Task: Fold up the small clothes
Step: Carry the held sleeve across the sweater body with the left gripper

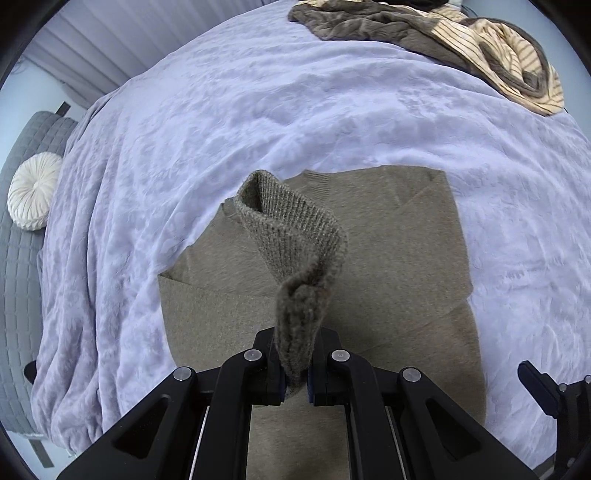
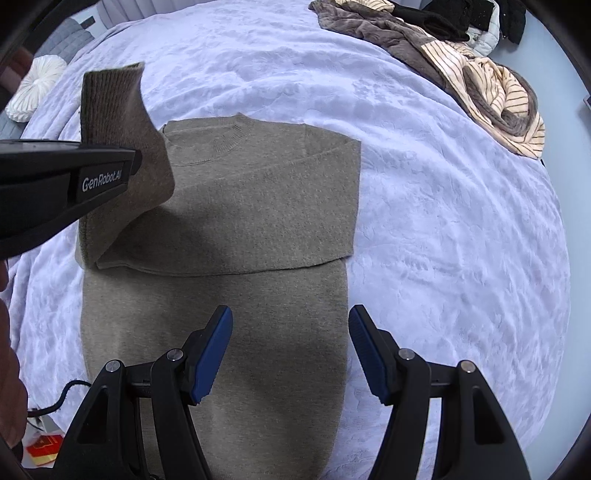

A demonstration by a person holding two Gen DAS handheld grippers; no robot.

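An olive-brown knit sweater (image 2: pixel 258 206) lies flat on the lilac bedspread (image 2: pixel 443 240), collar away from me, its right sleeve folded across the chest. My left gripper (image 1: pixel 295 373) is shut on the ribbed cuff of the left sleeve (image 1: pixel 295 240) and holds it lifted above the sweater's body (image 1: pixel 388 258). From the right wrist view that raised sleeve (image 2: pixel 118 110) stands at the sweater's left shoulder, behind the left gripper's black body (image 2: pixel 66 184). My right gripper (image 2: pixel 290 354) hangs open over the sweater's lower half with nothing between its blue pads (image 2: pixel 210 354).
A heap of brown and cream-striped clothes (image 2: pixel 480 81) lies at the far right of the bed, with black garments (image 2: pixel 461 22) behind it. A round white cushion (image 1: pixel 33 192) rests on a grey quilted seat (image 1: pixel 18 295) to the left. A red box (image 2: pixel 44 446) and a cable lie near the lower left.
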